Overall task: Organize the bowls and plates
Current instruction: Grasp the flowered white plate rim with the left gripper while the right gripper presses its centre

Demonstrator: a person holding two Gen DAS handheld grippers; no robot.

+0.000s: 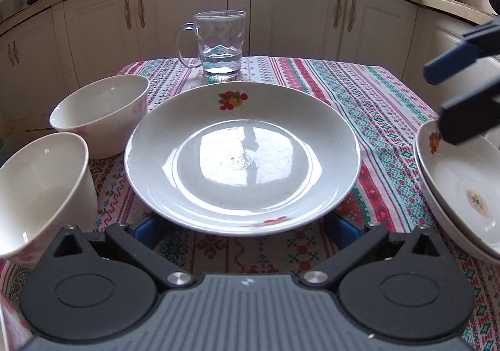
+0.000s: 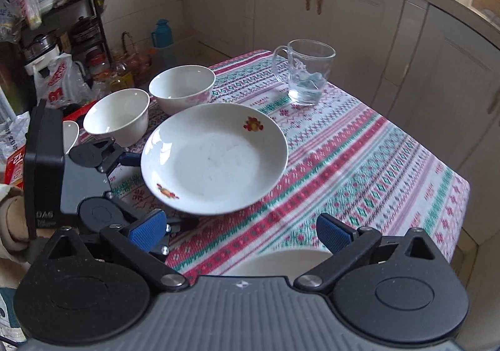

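A white plate (image 1: 242, 160) (image 2: 215, 157) with fruit decals lies mid-table on the patterned cloth. My left gripper (image 1: 245, 224) (image 2: 159, 190) is open, and its blue pads (image 1: 147, 226) reach under the plate's near rim on both sides. Two white bowls (image 1: 103, 113) (image 1: 40, 191) stand left of the plate, also seen in the right wrist view (image 2: 182, 88) (image 2: 118, 113). On the right sits a stack of two plates (image 1: 462, 188) (image 2: 281, 260), the top one stained. Just above this stack my right gripper (image 2: 240, 232) (image 1: 443, 101) hovers open, holding nothing.
A glass mug (image 1: 220, 41) (image 2: 306, 72) with a little water stands near the table's far edge. Kitchen cabinets (image 1: 290, 16) close in behind and to the right. Bags, bottles and a shelf (image 2: 78, 38) crowd the floor left of the table.
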